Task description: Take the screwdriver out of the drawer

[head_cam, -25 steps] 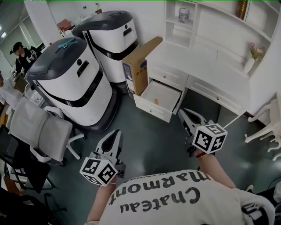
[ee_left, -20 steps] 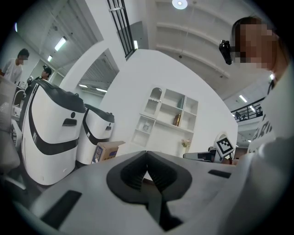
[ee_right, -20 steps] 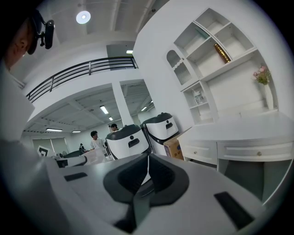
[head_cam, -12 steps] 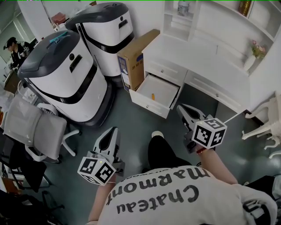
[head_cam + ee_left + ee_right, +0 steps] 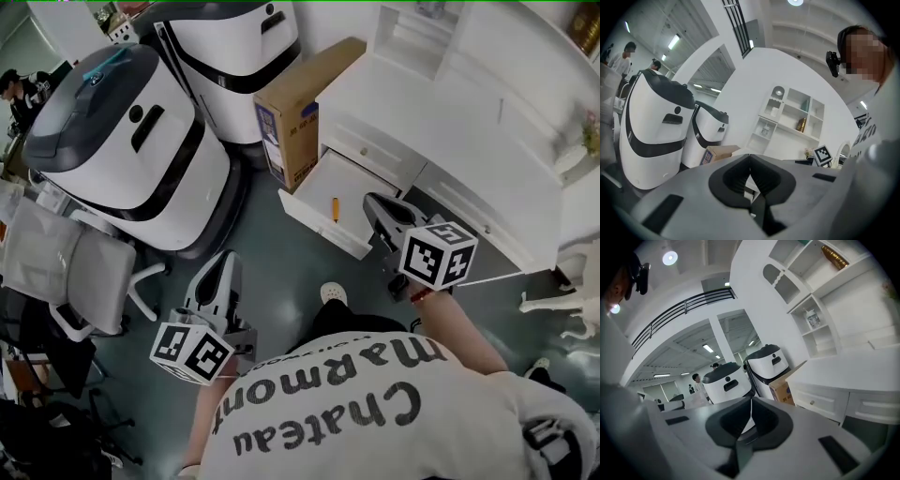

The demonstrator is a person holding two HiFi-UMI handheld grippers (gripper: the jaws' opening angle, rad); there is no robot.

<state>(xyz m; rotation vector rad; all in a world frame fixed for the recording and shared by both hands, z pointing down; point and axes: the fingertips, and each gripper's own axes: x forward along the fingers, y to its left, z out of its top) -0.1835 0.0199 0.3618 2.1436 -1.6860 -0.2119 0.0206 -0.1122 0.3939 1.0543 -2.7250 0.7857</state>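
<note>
Small orange screwdriver (image 5: 334, 208) lying inside the open drawer (image 5: 322, 228) of the white table (image 5: 450, 122). Right tongs (image 5: 373, 202), shut with nothing between them, near the drawer's right side. Left tongs (image 5: 223, 264), also shut and empty, over the floor, well apart from the drawer. Cardboard box (image 5: 298, 112) leaning just left of the drawer.

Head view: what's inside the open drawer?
One small orange screwdriver lies on the drawer floor; nothing else shows. The rear is hidden under the desk, and the right gripper covers the right corner.
</note>
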